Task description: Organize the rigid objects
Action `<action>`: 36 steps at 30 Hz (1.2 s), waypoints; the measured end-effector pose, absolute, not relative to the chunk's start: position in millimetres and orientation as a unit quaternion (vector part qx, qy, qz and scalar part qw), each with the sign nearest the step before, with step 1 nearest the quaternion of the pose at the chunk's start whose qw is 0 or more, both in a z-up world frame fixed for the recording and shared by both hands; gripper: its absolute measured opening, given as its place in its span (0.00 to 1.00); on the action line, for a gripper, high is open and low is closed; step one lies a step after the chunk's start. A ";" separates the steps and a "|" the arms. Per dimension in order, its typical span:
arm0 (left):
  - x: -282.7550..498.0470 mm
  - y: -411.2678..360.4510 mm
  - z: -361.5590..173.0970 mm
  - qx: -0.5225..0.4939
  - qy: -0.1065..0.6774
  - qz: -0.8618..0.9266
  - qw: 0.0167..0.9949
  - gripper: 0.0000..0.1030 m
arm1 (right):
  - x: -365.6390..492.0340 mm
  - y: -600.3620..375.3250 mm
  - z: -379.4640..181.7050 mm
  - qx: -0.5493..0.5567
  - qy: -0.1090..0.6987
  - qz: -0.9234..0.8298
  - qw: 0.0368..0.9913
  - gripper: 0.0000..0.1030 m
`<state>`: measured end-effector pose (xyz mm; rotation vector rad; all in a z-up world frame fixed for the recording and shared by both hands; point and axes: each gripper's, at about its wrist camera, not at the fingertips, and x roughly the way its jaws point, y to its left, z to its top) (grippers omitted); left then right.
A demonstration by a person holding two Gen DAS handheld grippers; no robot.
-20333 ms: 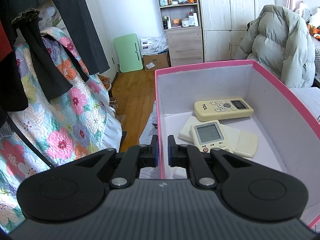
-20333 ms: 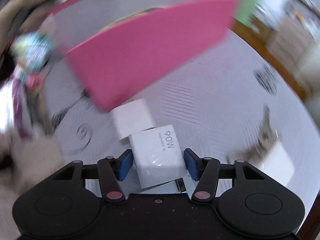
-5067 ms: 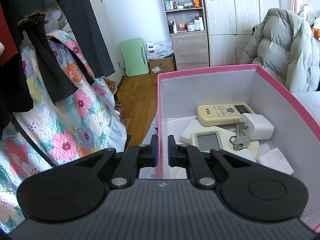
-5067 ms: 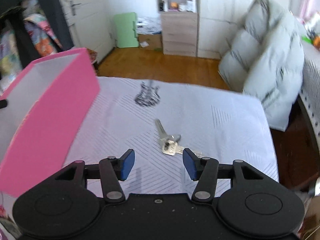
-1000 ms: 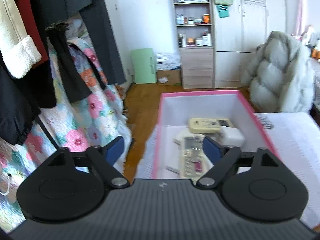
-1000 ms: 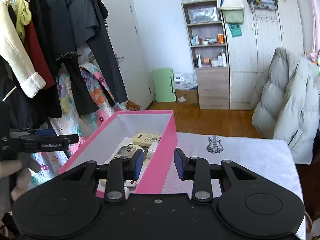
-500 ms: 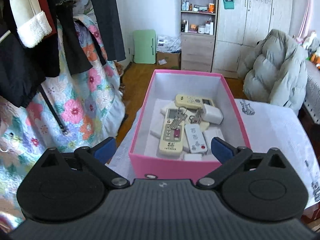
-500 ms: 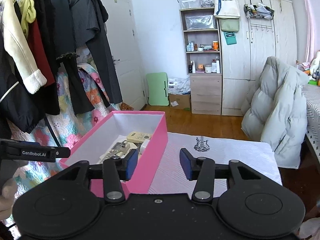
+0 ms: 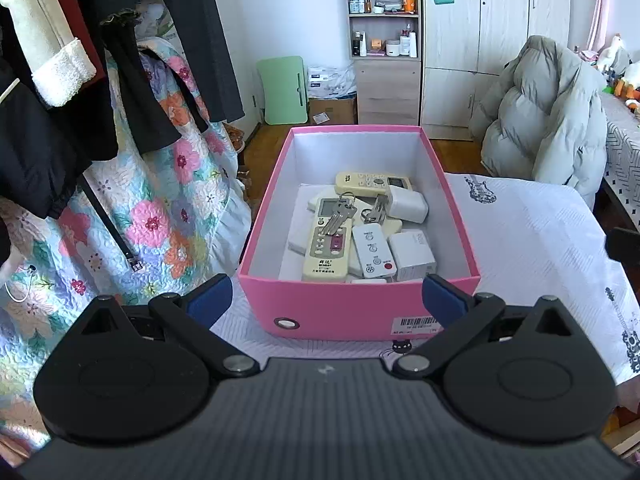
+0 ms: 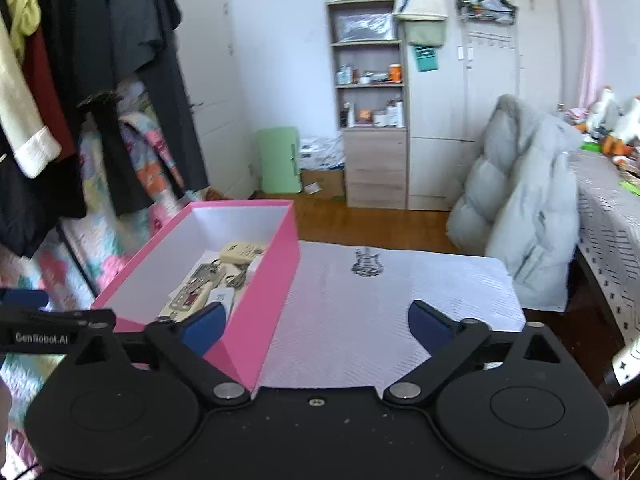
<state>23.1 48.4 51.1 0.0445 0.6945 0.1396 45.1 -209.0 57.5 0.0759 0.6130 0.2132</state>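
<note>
left gripper (image 9: pixel 326 300): spread, empty, angled down at pink box (image 9: pixel 356 312) | right gripper (image 10: pixel 316 326): opening, empty

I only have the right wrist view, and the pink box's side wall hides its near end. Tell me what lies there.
Observer: The left wrist view shows a small white remote with a red button at the near end of the pink box, next to a white carton.
Operator: Check the left gripper's jaws.
Observer: The left gripper stands wide open and holds nothing.
Operator: Report anything on the box's near outer wall.
Observer: A barcode label is stuck near its lower right corner.
</note>
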 end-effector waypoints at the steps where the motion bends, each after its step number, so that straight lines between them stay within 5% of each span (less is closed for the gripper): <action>1: 22.8 47.5 49.7 0.022 0.341 0.069 0.937 1.00 | 44.8 -209.4 56.6 0.034 0.308 0.101 0.945 0.98; 36: 15.4 17.0 36.2 0.062 0.351 0.070 0.932 1.00 | 38.2 -223.6 41.7 0.012 0.373 0.037 0.927 0.98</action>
